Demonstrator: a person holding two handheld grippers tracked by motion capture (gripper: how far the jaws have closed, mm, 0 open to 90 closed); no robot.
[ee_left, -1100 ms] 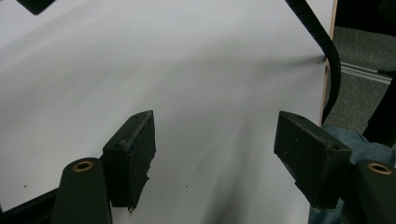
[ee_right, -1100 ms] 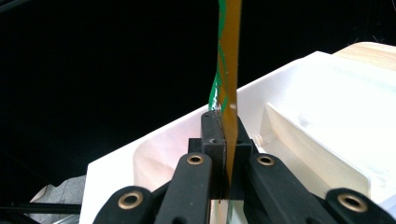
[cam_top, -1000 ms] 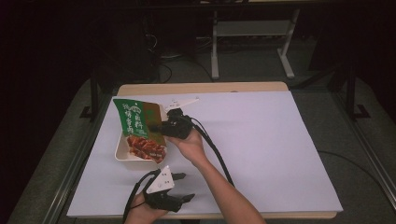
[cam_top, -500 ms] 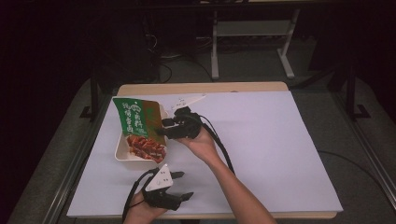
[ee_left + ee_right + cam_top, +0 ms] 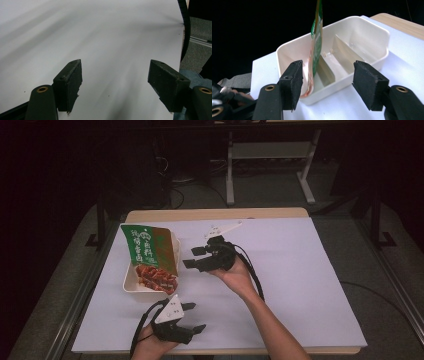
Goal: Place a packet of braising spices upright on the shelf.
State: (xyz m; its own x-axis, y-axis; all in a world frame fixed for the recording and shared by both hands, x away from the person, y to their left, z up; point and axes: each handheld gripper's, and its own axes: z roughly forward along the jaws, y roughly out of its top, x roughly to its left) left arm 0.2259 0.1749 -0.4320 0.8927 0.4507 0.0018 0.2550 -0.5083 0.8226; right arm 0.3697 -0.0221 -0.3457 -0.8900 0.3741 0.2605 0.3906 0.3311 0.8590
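Wooden table [image 5: 280, 213] covered by a white sheet [image 5: 310, 285] (wood edge showing at back); cream divided tray [image 5: 131, 284] sits on sheet, left side.

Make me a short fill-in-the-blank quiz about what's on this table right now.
1. The green and red snack packet stands in a cream-coloured ____.
2. The right gripper has its fingers ____, with nothing between them.
3. The left gripper hovers over the ____ sheet covering the table.
4. Inside, the tray is split by ____.

Missing words: tray; open; white; dividers
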